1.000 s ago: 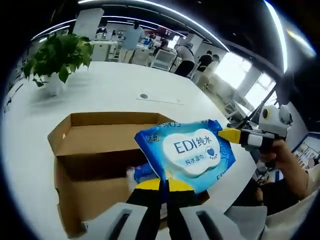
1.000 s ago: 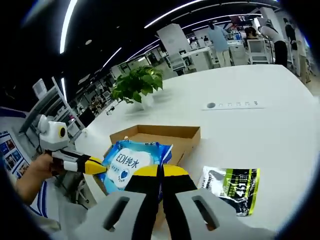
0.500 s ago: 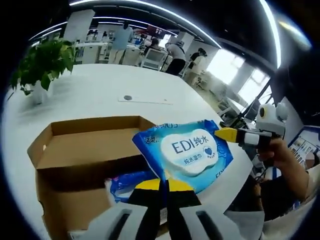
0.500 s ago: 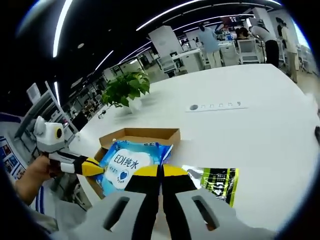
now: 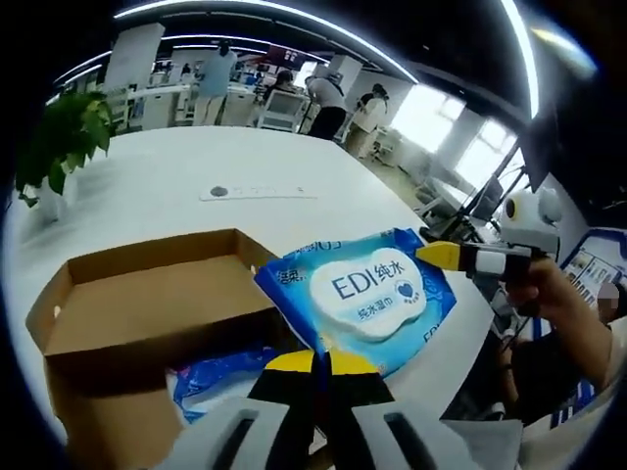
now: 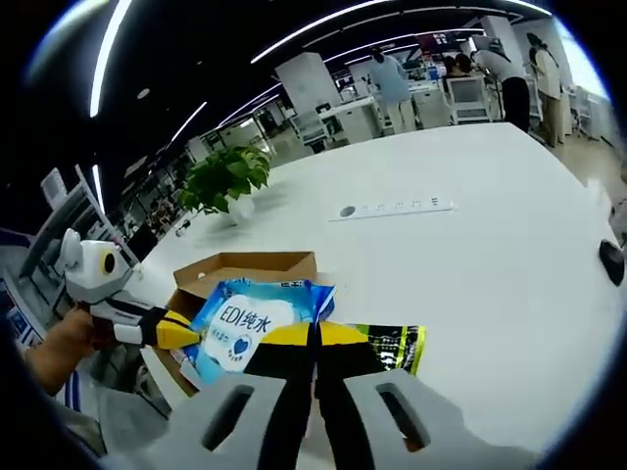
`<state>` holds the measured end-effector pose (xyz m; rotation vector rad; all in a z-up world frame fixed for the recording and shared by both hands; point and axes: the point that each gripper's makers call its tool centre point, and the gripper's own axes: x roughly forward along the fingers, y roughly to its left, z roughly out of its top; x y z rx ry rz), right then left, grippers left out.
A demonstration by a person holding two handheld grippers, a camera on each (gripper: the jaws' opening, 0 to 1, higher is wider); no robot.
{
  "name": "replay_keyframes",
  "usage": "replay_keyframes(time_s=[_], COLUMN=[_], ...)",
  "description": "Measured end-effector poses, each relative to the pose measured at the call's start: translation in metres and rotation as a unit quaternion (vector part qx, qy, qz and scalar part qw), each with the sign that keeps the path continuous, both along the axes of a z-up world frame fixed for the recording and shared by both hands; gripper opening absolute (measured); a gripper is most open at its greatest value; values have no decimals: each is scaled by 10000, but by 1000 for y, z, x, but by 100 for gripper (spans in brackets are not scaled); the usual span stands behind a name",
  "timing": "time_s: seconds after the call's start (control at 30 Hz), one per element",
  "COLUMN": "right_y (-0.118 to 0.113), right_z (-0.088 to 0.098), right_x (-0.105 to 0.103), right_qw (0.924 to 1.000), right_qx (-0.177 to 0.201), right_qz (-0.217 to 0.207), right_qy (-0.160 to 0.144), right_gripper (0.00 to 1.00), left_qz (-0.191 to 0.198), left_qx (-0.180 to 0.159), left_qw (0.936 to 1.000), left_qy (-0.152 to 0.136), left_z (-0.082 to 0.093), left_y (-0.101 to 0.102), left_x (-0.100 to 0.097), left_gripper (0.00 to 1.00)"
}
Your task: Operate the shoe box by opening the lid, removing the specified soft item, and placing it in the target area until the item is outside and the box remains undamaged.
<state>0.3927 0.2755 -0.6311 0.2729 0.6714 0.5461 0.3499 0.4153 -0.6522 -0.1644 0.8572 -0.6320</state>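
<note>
We hold our left yellow-tipped black two-jaw gripper point(image 5: 321, 360) with its jaws pressed together, clamped on the near edge of the blue wet-wipes pack point(image 5: 364, 293). Our right yellow-tipped black two-jaw gripper point(image 6: 315, 335) has its jaws closed on the same pack's opposite edge; in the left gripper view it reaches in from the right, gripped by our right hand point(image 5: 537, 287). Our left hand point(image 6: 61, 338) grips the left tool's handle at the left of the right gripper view.

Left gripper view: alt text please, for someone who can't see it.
A blue wet-wipes pack is held up between two tools: the left tool grips its lower edge and the right tool its right corner. Behind it, an open cardboard shoe box with another blue pack inside sits on a white table.
</note>
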Motion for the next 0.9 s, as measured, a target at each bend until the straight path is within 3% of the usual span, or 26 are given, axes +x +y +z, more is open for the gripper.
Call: replay_keyframes(time_s=[0.5, 0.9], right_y=[-35, -41], right_z=[-22, -61], right_x=[0, 6], right_qw=[9995, 9980], right_qx=[-134, -270], right_qz=[-227, -301], right_qy=[190, 476], right_gripper=[0, 0], left_qz=[-390, -606], left_qx=[137, 505], left_qw=[9991, 9964], left_qy=[104, 314], left_z=[-18, -45], left_y=[-34, -42], left_x=[6, 13], left_gripper=[0, 0])
